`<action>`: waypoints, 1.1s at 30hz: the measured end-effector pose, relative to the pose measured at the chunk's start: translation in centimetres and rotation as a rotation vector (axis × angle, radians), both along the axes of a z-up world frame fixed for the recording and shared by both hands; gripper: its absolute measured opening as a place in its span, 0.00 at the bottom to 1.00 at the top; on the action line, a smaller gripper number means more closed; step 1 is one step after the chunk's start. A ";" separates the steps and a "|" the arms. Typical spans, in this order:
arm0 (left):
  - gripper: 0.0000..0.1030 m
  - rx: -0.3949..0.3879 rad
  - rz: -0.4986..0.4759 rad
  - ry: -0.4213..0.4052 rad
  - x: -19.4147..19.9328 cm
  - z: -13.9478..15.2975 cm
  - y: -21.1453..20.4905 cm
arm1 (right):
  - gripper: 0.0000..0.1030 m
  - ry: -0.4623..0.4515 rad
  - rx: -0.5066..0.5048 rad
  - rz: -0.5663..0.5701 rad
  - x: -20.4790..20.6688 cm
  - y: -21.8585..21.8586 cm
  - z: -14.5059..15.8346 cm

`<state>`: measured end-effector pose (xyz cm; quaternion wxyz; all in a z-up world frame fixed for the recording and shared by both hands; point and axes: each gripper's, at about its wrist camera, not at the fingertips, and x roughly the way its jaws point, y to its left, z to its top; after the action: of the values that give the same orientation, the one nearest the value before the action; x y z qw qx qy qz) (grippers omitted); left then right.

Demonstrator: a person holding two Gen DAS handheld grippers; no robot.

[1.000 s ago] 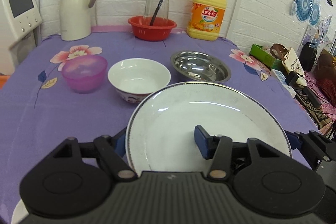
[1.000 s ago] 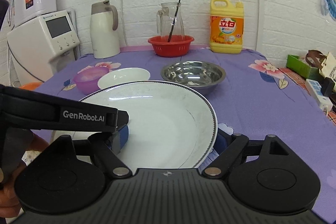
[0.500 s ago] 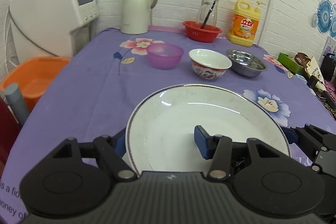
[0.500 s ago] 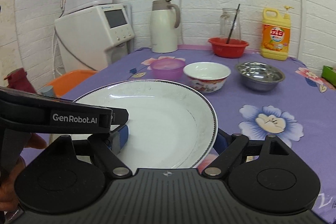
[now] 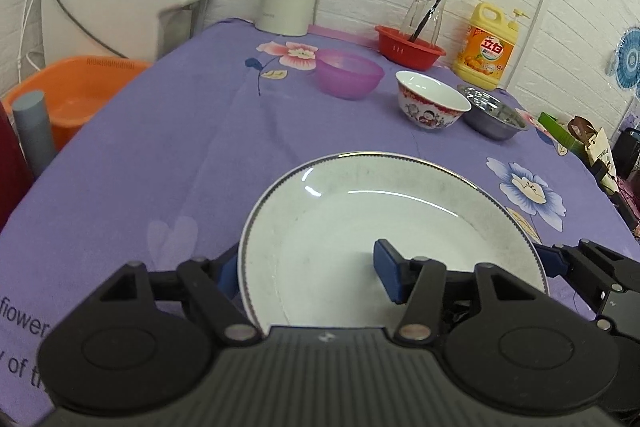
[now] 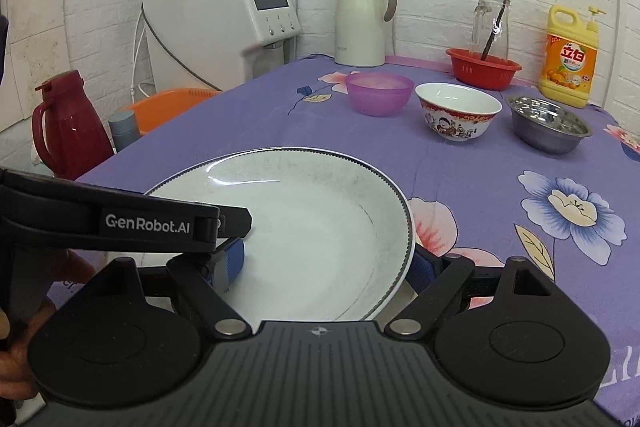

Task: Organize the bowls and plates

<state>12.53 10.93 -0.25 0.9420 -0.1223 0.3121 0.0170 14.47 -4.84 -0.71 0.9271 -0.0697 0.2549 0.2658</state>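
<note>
Since a second ago you've drawn the plate [image 5: 400,227] back toward the bench's [image 5: 180,147] near edge, well apart from the three bowls: purple bowl [image 5: 348,75], painted bowl [image 5: 432,105], steel bowl [image 5: 494,117]. Your left hand-held gripper [image 5: 308,275] straddles the plate's left rim, its jaws opening. Your right hand-held gripper [image 6: 324,263] straddles the right rim; whether it clamps, you cannot tell.
</note>
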 end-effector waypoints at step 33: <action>0.70 0.019 -0.060 -0.085 1.2 2.9 -2.8 | 1.00 0.038 0.184 -0.195 2.4 -7.2 0.6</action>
<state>13.76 8.11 2.69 0.9556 -0.1045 0.2753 -0.0135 16.83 -12.00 -0.09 0.9460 0.0456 0.2528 0.1979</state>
